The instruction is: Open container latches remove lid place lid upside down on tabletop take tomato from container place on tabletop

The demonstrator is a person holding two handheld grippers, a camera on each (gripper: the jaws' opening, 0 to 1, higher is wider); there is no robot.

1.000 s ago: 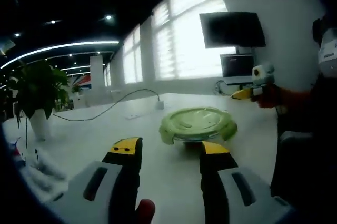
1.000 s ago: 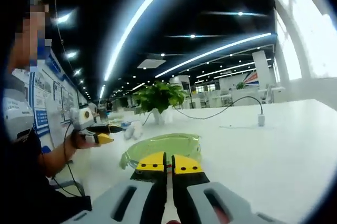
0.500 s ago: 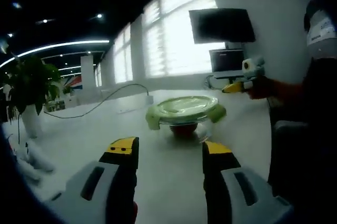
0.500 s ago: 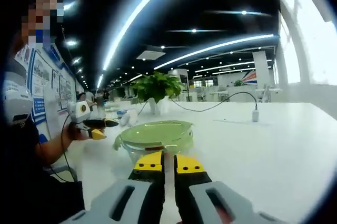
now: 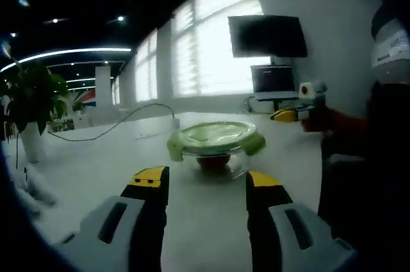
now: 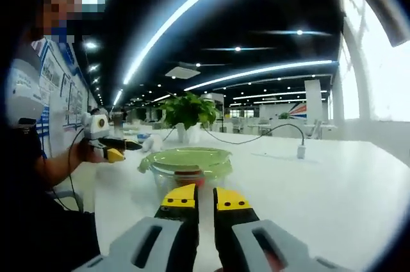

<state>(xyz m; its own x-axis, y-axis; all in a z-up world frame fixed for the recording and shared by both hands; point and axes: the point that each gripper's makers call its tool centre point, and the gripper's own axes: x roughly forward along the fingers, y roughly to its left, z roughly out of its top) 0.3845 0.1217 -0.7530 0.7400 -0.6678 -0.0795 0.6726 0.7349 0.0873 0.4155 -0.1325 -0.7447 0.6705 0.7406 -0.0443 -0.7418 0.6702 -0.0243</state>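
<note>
— Where is the container right now?

— The container (image 5: 213,149) sits on the white surface (image 5: 96,169) ahead of both my tools, its green lid (image 6: 188,157) on top. Through the clear wall I can make out something red inside, the tomato (image 5: 212,160). Green latch tabs stick out at the sides of the lid in my left gripper view.

— And your hand-held grippers?

— My left hand-held gripper (image 5: 200,184) has its jaws spread wide with nothing between them, and it is short of the container, not touching it. My right hand-held gripper (image 6: 206,198) has its jaws drawn almost together, a thin gap between the yellow tips, and it holds nothing. It too is just short of the container. In the left gripper view I see my right tool off to the side beyond the container, in the air above the surface.

— Anything else on the surface?

— A potted plant (image 6: 186,113) stands behind the container in the right gripper view, and a cable (image 6: 269,134) runs across to a small white plug. A dark monitor (image 5: 268,36) is mounted by the window.
</note>
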